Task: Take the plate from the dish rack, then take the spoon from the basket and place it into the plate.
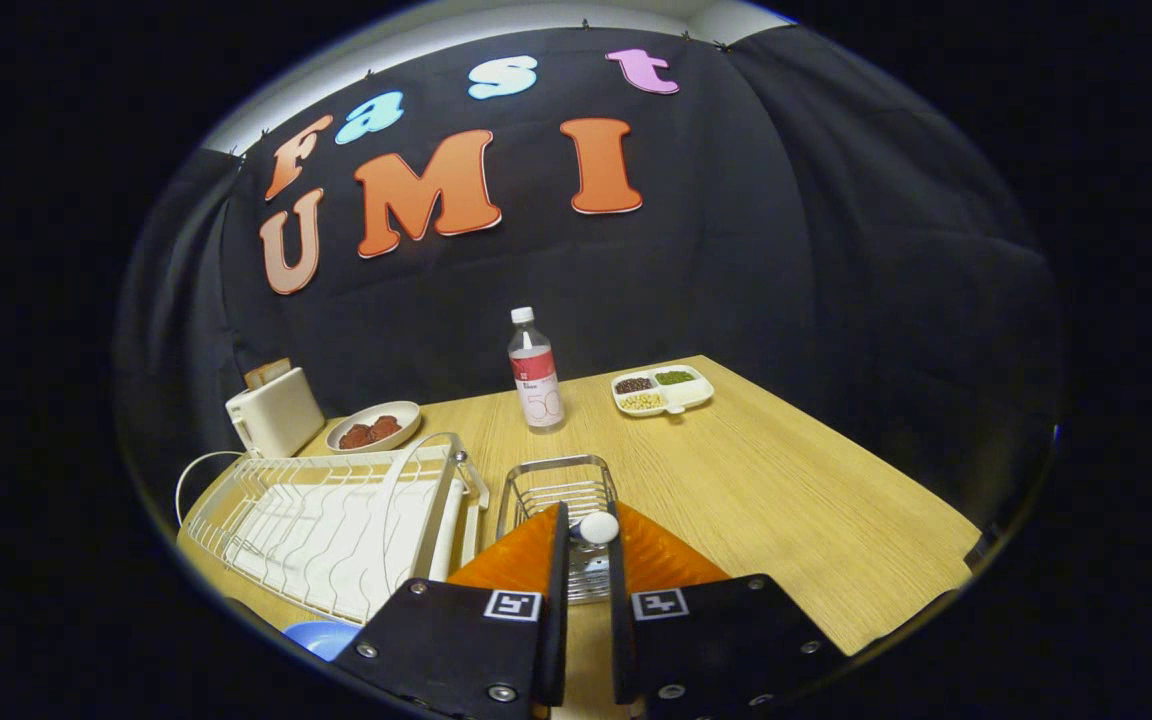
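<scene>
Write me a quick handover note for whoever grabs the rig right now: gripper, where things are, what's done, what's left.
Gripper: fingers nearly closed on the spoon's white handle, right over the wire basket; both appear to press on it.
Dish rack: beside the basket, no plate standing in it.
Plate: blue, on the table just in front of the rack, beside the gripper.
Done: plate appears to be out of the rack; spoon gripped.
Left: lift the spoon clear of the basket, carry it to the plate, set it in.
</scene>
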`<state>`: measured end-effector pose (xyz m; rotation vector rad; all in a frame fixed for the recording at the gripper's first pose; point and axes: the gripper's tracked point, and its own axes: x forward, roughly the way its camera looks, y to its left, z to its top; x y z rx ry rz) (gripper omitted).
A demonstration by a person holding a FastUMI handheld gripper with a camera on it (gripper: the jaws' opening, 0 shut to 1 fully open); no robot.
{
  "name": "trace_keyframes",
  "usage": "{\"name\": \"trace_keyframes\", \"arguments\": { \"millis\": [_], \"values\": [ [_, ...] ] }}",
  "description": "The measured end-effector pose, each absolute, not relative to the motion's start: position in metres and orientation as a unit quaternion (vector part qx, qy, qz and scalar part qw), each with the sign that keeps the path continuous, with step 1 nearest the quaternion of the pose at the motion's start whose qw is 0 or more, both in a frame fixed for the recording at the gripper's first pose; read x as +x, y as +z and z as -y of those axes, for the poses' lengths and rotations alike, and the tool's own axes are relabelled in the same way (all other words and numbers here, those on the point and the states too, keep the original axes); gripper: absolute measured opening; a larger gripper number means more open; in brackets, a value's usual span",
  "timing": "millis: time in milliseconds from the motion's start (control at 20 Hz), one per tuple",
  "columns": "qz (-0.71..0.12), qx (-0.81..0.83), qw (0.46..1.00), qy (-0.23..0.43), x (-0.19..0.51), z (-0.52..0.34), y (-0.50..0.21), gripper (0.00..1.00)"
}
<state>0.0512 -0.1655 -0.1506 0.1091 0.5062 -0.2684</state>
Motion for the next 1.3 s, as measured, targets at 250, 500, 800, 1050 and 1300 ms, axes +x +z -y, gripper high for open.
{"name": "trace_keyframes", "arguments": {
  "millis": [250, 500, 800, 1050, 1300],
  "values": [
    [-0.222, 0.089, 0.966, -0.102, 0.053, 0.148, -0.124, 0.09],
    [-0.205, 0.089, 0.97, -0.095, 0.035, 0.143, -0.079, 0.09],
    [-0.181, 0.081, 0.979, -0.052, 0.001, 0.118, -0.03, 0.09],
    [-0.197, 0.098, 0.975, 0.027, -0.03, 0.07, -0.039, 0.09],
    [-0.181, 0.14, 0.97, 0.088, -0.046, 0.044, -0.032, 0.09]
  ]
}}
